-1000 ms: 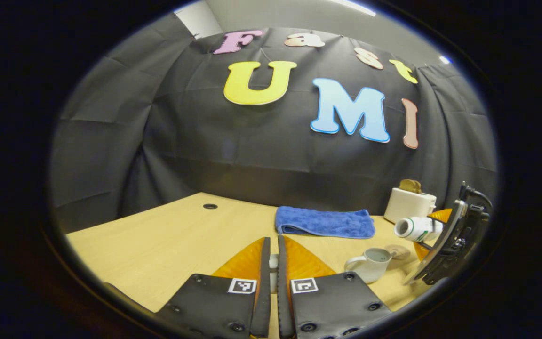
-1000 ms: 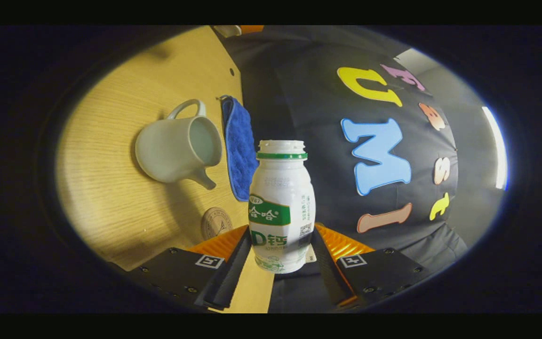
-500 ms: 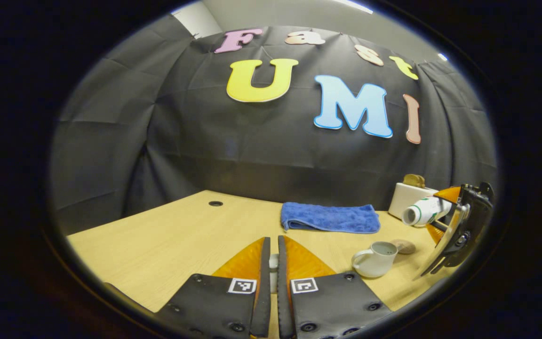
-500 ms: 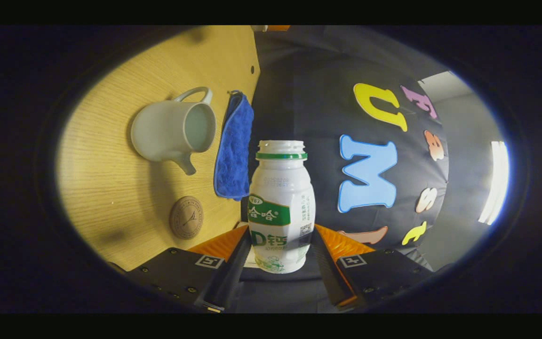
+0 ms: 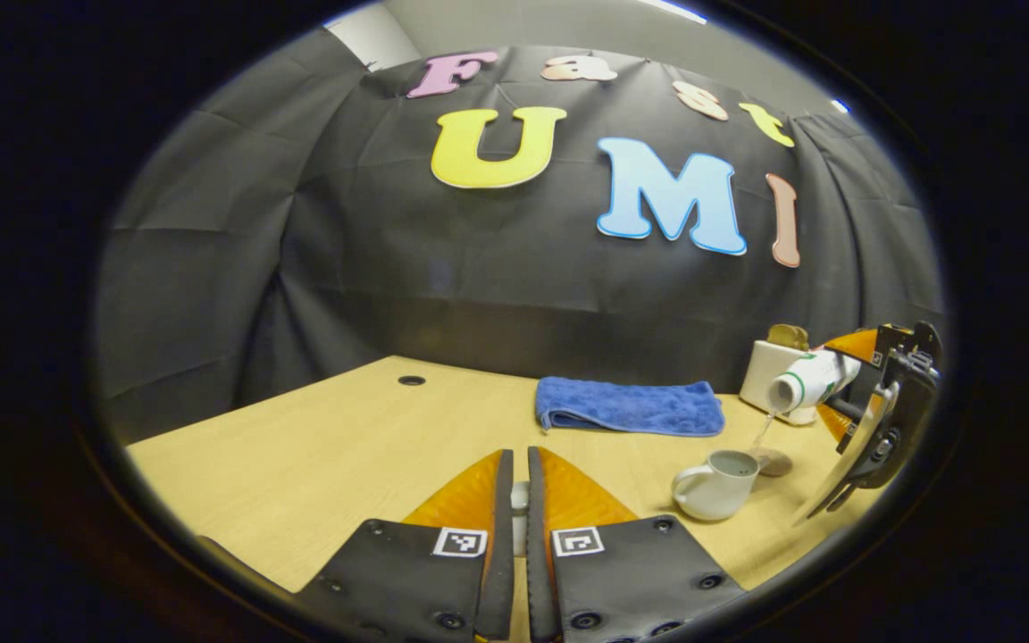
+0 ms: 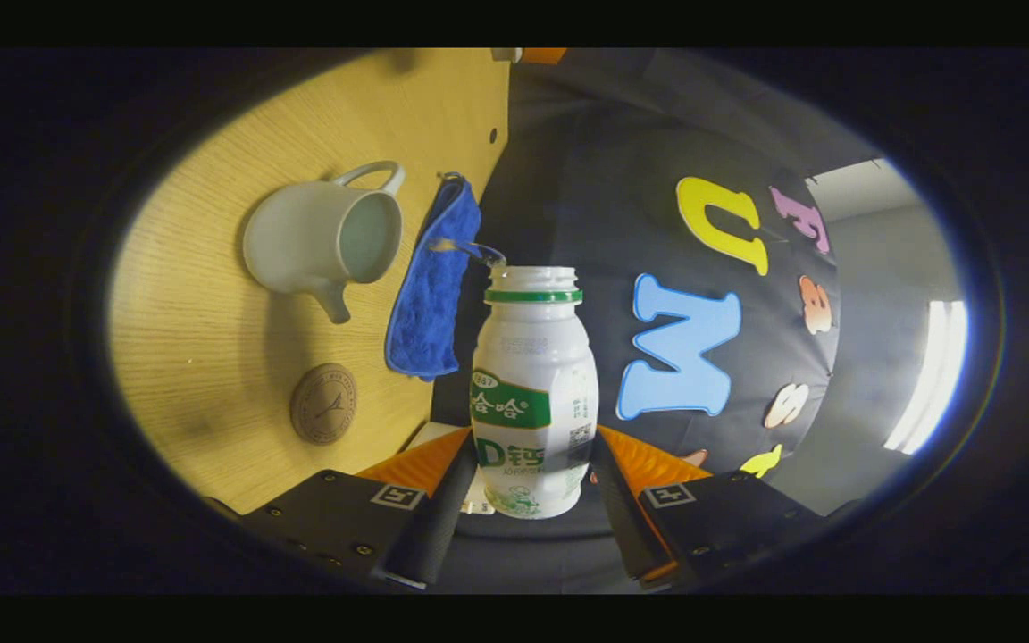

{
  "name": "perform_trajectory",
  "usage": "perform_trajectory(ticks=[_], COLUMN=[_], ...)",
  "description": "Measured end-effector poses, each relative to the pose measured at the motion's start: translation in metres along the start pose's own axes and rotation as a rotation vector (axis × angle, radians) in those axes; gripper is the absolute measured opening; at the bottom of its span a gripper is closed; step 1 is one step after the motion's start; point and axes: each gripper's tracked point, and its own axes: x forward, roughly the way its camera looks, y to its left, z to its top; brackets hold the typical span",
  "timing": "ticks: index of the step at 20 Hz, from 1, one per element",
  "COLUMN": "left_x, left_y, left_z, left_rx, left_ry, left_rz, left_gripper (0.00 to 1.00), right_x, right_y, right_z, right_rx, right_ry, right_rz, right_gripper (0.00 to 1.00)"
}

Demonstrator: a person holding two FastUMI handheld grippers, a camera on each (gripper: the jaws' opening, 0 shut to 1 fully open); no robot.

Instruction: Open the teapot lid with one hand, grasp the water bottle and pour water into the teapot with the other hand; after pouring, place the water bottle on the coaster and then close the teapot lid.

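Observation:
My left gripper [image 5: 515, 457] is held low over the table, shut on a small white teapot lid [image 5: 520, 496] that peeks out between its fingers. To its right, on the table, stands the white teapot [image 5: 715, 483] with its top open. My right gripper [image 6: 532, 439] is shut on the white, green-labelled water bottle [image 6: 532, 384], which has no cap. In the left gripper view the bottle [image 5: 806, 379] is tipped mouth-down above the teapot, and a thin stream of water [image 5: 762, 432] falls toward the open top. The round brown coaster [image 6: 324, 404] lies beside the teapot [image 6: 318, 239].
A folded blue towel [image 5: 629, 406] lies behind the teapot near the booth wall. A white box-shaped toaster [image 5: 772, 366] stands at the back right, behind the bottle. The wooden table [image 5: 318, 455] has a cable hole [image 5: 411, 380] at the far left.
The right gripper has lifted and tipped the bottle further over the teapot, and water now runs from its mouth. The left gripper still holds the lid in place.

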Motion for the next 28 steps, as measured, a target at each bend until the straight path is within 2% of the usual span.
perform_trajectory(ticks=[14,15,16,21,22,25,26,28], left_x=[0.0,0.001,0.0,0.001,0.001,0.001,0.0,0.001], left_y=[0.0,0.001,0.0,0.001,0.0,0.001,0.001,0.001], left_z=[-0.002,-0.001,-0.001,-0.002,-0.003,-0.002,-0.003,-0.003], left_rx=[0.006,0.006,0.006,0.006,0.006,0.005,0.006,0.007], left_ry=[0.009,0.01,0.01,0.013,0.015,0.017,0.018,0.02], left_rz=[0.002,0.001,0.001,0.0,0.0,0.001,0.002,0.003], left_gripper=[0.13,0.13,0.13,0.13,0.17,0.13,0.17,0.17], right_x=[0.007,0.007,0.007,0.009,0.009,0.01,0.01,0.011], right_y=[-0.016,-0.016,-0.016,-0.017,-0.018,-0.019,-0.019,-0.021], right_z=[-0.002,-0.002,-0.003,-0.002,-0.003,-0.002,-0.001,-0.001], right_rx=[-0.066,-0.069,-0.073,-0.086,-0.088,-0.099,-0.103,-0.114], right_ry=[-0.014,-0.014,-0.015,-0.018,-0.02,-0.023,-0.026,-0.031], right_rz=[-0.047,-0.047,-0.049,-0.048,-0.048,-0.049,-0.051,-0.054], right_gripper=[0.74,0.59,0.74,0.74,0.74,0.74,0.74,0.74])
